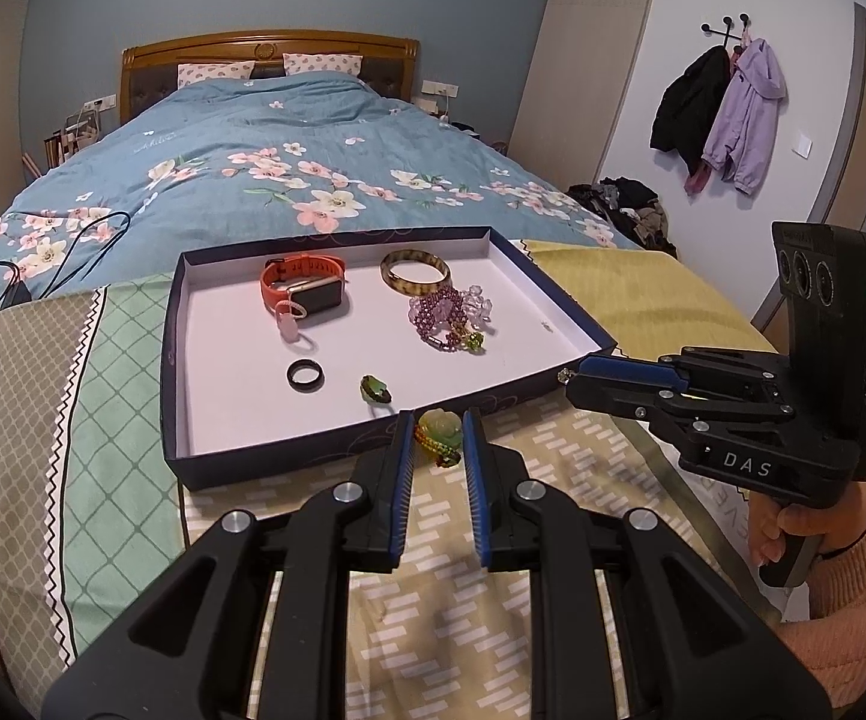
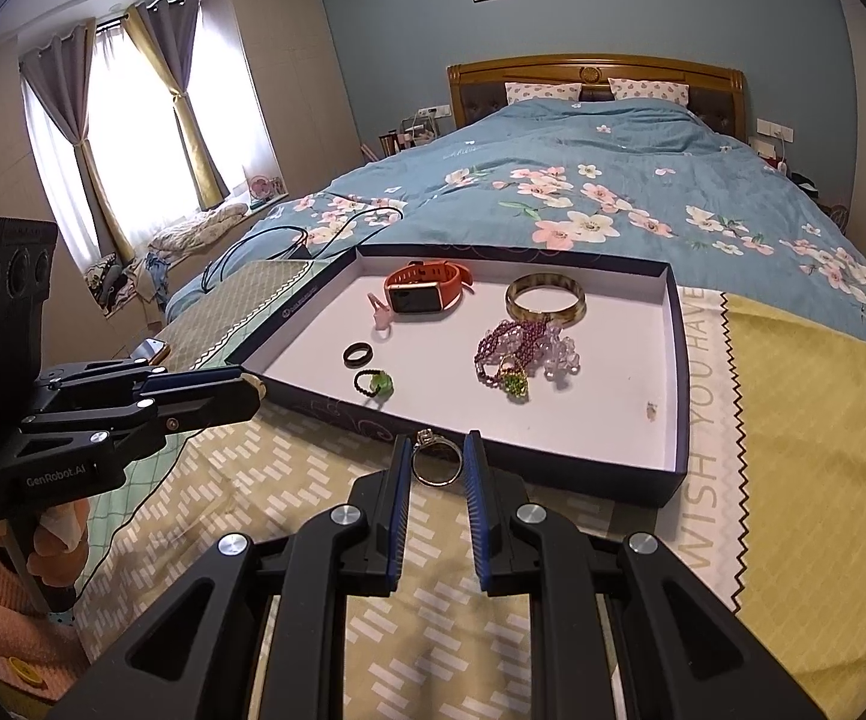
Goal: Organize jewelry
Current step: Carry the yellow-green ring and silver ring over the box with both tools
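Note:
A dark blue tray (image 1: 282,461) with a white floor lies on the cloth-covered table. It holds an orange smartwatch (image 1: 303,288), an amber bangle (image 1: 414,271), purple bead bracelets (image 1: 442,315), a black ring (image 1: 305,374) and a green-stone ring (image 1: 375,389). My left gripper (image 1: 439,420) is shut on a pale green pendant with coloured beads (image 1: 440,437), just before the tray's near wall. In the right wrist view, my right gripper (image 2: 437,441) is shut on a silver ring with a stone (image 2: 436,461), at the near wall of the tray (image 2: 583,477).
A bed with a blue floral quilt (image 1: 288,138) lies right behind the table. Black cables (image 2: 288,246) trail at the bed's left. A phone (image 2: 150,351) rests on the table's left edge. Jackets hang on the wall (image 1: 727,108). Patterned cloths (image 2: 805,420) cover the table.

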{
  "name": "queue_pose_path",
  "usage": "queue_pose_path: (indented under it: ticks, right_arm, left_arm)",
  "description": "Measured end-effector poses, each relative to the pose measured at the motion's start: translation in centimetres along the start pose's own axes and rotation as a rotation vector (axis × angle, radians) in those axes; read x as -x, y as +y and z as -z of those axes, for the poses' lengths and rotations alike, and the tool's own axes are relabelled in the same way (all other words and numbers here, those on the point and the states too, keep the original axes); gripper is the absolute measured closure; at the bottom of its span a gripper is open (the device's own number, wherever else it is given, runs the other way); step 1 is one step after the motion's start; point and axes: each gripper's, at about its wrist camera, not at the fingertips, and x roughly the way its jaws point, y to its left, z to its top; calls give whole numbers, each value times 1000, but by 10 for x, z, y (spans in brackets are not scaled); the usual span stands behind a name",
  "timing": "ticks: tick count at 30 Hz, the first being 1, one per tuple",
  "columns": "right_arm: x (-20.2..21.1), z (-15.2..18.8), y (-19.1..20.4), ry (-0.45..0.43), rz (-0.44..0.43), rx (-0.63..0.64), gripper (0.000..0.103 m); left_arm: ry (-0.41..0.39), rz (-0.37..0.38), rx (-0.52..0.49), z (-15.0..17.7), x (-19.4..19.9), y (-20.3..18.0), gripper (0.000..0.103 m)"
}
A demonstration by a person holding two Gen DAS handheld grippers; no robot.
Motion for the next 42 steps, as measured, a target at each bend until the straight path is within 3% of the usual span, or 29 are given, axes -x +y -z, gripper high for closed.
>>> queue_pose_path:
  ticks: [42]
  right_arm:
    - [-15,-43,-17,-45,-18,-13,87]
  left_arm:
    - [-30,-68,5,-39,-18,14,86]
